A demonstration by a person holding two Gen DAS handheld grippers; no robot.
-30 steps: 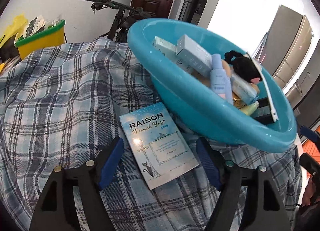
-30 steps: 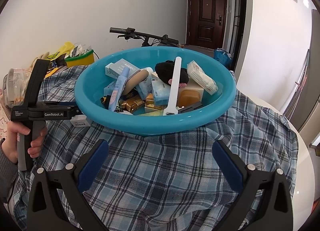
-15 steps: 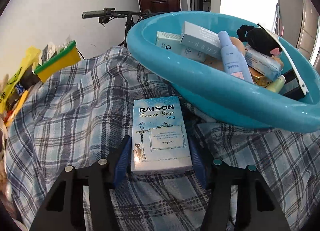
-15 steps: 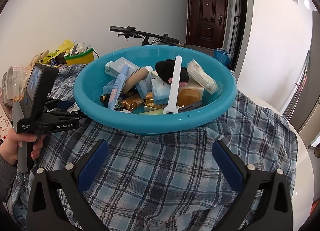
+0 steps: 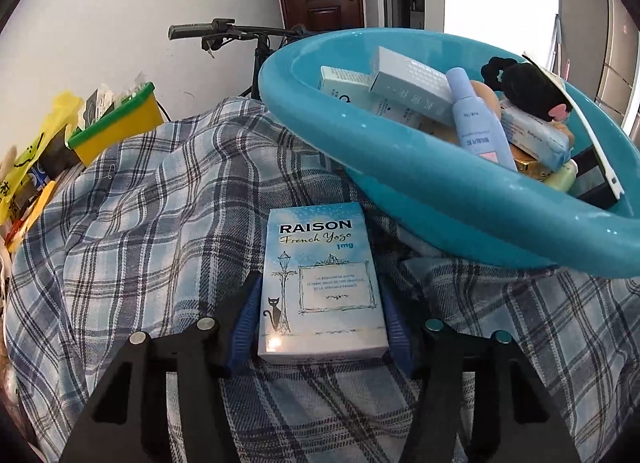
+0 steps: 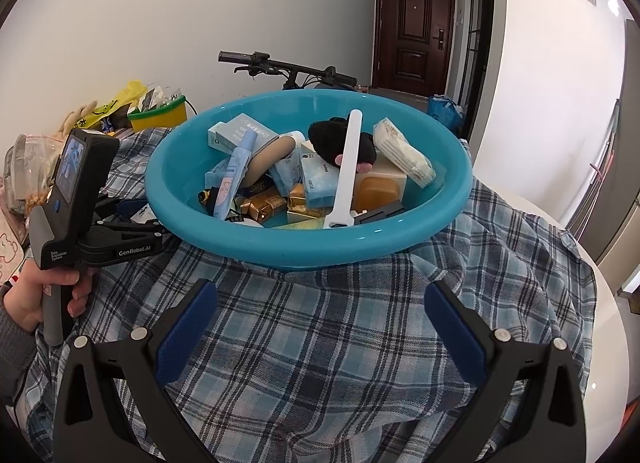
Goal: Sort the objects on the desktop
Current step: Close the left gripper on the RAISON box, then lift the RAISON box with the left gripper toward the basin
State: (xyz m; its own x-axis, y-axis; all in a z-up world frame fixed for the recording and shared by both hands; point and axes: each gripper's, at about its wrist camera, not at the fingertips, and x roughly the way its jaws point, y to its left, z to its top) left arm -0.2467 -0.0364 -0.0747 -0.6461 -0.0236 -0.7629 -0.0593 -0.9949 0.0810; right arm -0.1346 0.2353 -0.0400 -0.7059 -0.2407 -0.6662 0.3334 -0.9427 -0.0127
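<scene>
A pale blue "RAISON French Yogo" box lies on the plaid cloth, just in front of a teal basin. My left gripper is shut on the box, one blue pad on each long side. The basin holds several boxes, a lilac bottle, a white spatula, a black plush item and gold-wrapped sweets. My right gripper is open and empty above the cloth, in front of the basin. The left gripper's body shows at the basin's left side.
A yellow bin with a green rim and yellow bags sit at the far left. A bicycle handlebar stands behind the basin. The white round table edge shows at right.
My left gripper has moved forward around the RAISON box and closed on its sides. The right gripper has stayed still and open.
</scene>
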